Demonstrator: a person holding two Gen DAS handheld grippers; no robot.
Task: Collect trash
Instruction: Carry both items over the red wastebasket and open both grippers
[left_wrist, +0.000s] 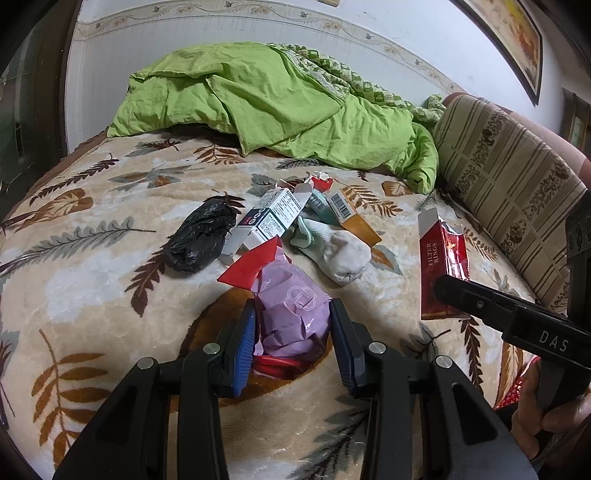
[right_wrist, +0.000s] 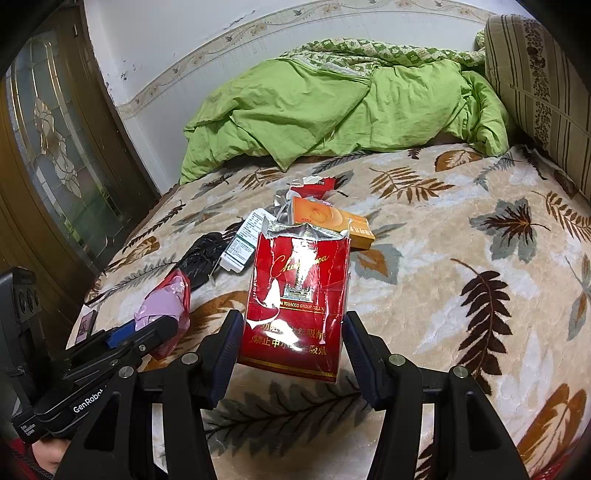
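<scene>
Near the bed's (left_wrist: 92, 258) front edge, the left gripper (left_wrist: 293, 343) clamps a crinkly lilac wrapper (left_wrist: 295, 314); the right gripper (right_wrist: 293, 354) pinches the torn red cigarette pack (right_wrist: 295, 295), light and crushable, by its lower sides.

My left claw (left_wrist: 293, 332) clamping lilac wrapper (left_wrist: 295, 310); my right claw (right_wrist: 293, 343) gripping red cigarette pack (right_wrist: 295, 295), both held side by side.
</scene>
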